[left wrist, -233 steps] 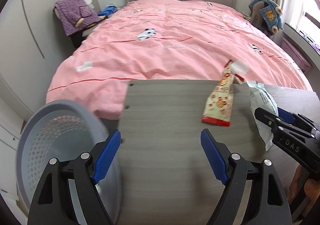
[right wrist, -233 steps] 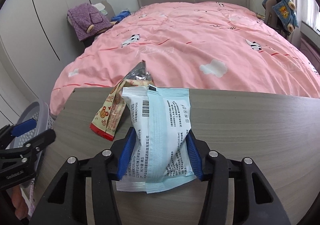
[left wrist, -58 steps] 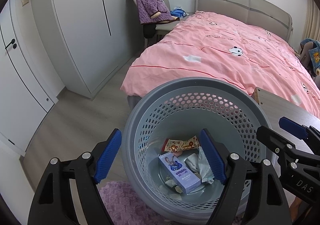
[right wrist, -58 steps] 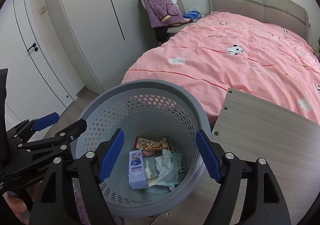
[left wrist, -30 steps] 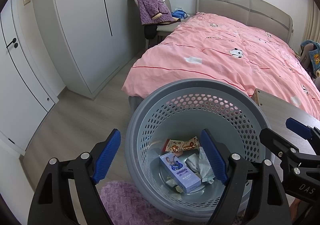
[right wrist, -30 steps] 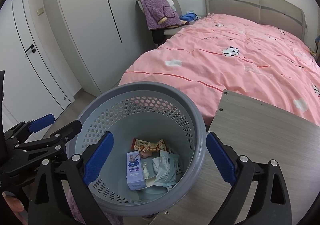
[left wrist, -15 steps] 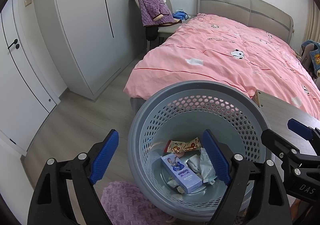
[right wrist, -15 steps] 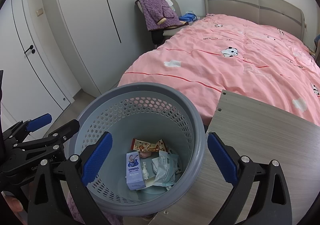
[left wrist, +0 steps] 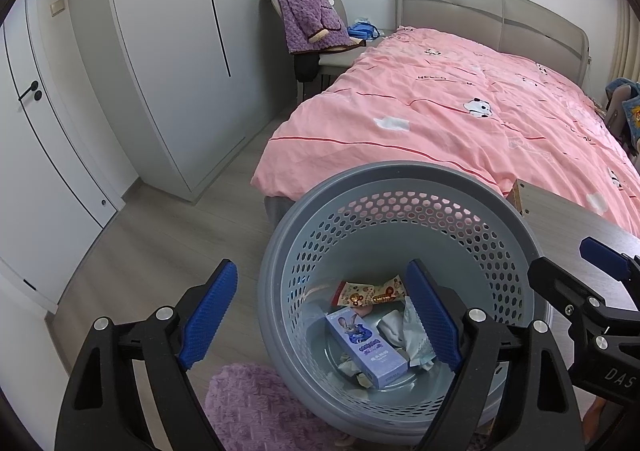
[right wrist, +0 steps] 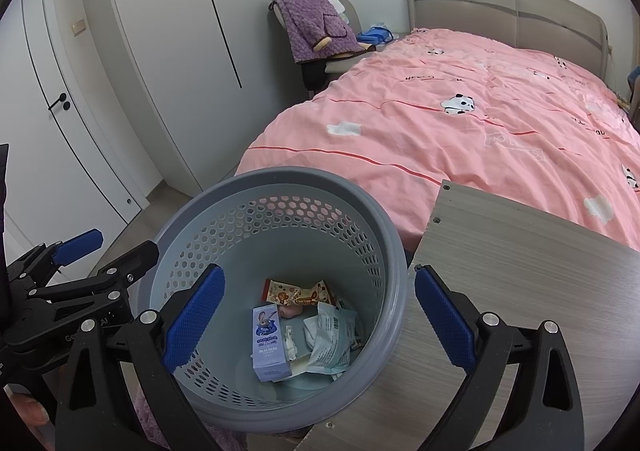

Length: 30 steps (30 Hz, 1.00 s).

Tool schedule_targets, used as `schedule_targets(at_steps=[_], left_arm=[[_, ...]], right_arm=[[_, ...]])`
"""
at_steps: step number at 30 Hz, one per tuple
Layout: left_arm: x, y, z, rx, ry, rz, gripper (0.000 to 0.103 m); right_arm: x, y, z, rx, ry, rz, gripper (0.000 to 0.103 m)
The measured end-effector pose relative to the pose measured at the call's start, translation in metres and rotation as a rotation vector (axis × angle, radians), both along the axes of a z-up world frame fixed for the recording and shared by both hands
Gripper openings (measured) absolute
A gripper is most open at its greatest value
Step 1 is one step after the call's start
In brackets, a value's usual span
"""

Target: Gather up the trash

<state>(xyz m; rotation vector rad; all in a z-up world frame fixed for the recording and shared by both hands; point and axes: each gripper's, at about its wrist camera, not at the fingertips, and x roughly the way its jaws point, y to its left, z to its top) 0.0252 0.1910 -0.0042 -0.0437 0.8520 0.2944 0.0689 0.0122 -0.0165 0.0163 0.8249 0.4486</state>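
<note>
Left gripper and right gripper — jaws spread wide, empty, above the grey basket. Basket contents — snack wrapper, blue carton, pale pouch.

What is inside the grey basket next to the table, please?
In the grey basket lie a purple rabbit box, a snack wrapper, a pale blue packet and crumpled paper. What lies beneath them is covered.

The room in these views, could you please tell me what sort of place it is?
Most likely a home bedroom: a bed with a pink panda-print duvet, tall white wardrobes, and a trash basket beside a desk.
</note>
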Motion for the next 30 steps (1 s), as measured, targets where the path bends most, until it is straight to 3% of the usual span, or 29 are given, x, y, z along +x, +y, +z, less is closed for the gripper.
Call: schedule_targets(at_steps=[30], left_arm=[[-0.0017,-0.0047,0.0,0.009,0.003,0.015,0.082]], right_arm=[[0.0005,-0.0008,0.002,0.004,-0.003,-0.001,0.094]])
